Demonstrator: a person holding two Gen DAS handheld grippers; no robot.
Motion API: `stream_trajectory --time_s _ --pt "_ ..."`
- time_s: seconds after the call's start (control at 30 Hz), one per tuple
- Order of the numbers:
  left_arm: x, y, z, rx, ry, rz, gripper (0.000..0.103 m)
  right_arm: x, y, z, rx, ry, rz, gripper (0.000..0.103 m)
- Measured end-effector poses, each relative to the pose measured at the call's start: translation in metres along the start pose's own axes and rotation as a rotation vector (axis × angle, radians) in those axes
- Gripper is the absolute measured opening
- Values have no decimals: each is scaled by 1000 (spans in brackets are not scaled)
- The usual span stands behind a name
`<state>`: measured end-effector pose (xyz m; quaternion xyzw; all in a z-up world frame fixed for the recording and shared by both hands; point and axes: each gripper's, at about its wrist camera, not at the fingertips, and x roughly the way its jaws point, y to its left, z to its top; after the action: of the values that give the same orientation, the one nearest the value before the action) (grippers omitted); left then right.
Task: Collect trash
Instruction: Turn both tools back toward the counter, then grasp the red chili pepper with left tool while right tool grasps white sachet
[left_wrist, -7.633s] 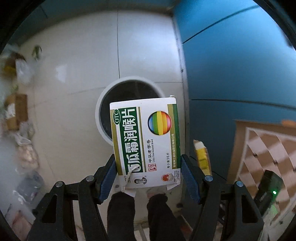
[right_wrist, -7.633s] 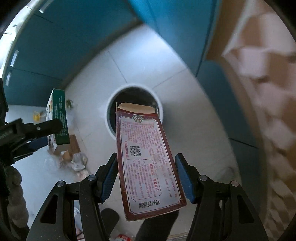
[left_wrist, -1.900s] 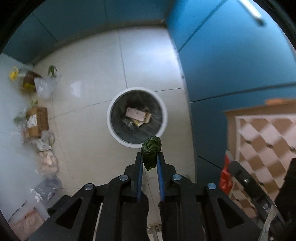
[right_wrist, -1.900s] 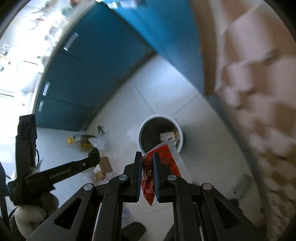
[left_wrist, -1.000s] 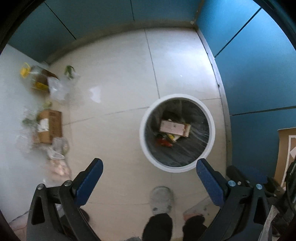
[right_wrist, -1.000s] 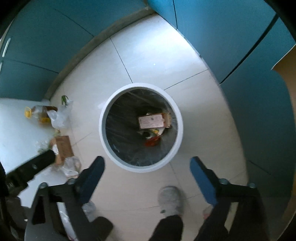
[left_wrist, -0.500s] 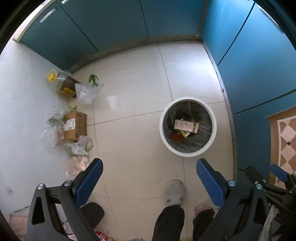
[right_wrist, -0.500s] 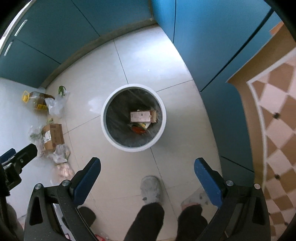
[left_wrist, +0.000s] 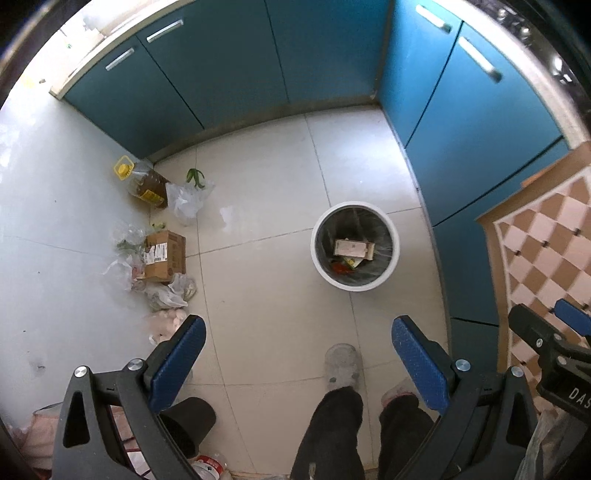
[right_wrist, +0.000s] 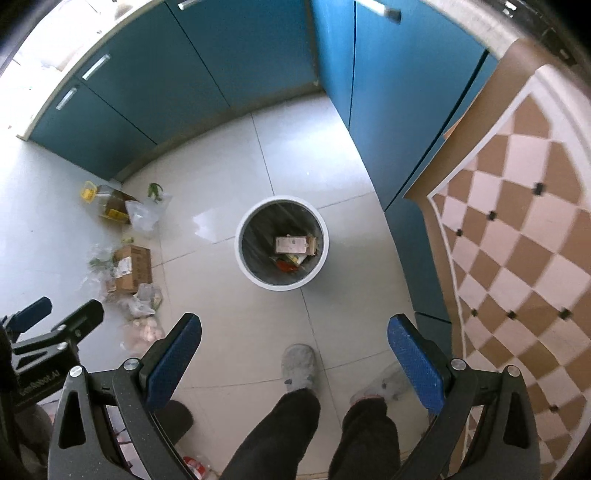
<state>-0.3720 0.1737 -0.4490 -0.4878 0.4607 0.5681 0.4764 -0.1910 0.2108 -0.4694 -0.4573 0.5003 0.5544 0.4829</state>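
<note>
My left gripper (left_wrist: 295, 360) is spread wide, holding nothing; right gripper (right_wrist: 293, 356) likewise. White round trash bin (left_wrist: 393, 264) stands on pale tile floor (left_wrist: 266, 206), near the teal cabinets (left_wrist: 229, 55) at its right, bare tile on its other sides. Inside: a pale carton (left_wrist: 351, 248) over red and yellow scraps; its print is too small to read. Along the left wall: oil jug with yellow cap (left_wrist: 142, 181), cardboard box (left_wrist: 164, 256) with an illegible label, clear bags (left_wrist: 188, 197). My grey slippers (right_wrist: 298, 365) stand just short of the bin. Checkered tabletop (right_wrist: 517, 236) is cut off at right.
</note>
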Motion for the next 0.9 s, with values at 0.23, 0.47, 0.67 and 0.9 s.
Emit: stream_trajectory --time_s 0.23,0.47,0.67,0.9 --pt "-75 -9 -9 11 -72 -13 103 -85 0 -13 13 -67 47 102" --pt "-174 -59 -9 57 -269 0 103 -174 -37 -32 109 -158 185 102" --pt "-231 -179 -13 260 -400 -91 103 -253 -155 -75 312 -271 199 102" --pt "-240 -387 -74 633 -272 -269 103 -300 -353 -202 754 -331 40 102"
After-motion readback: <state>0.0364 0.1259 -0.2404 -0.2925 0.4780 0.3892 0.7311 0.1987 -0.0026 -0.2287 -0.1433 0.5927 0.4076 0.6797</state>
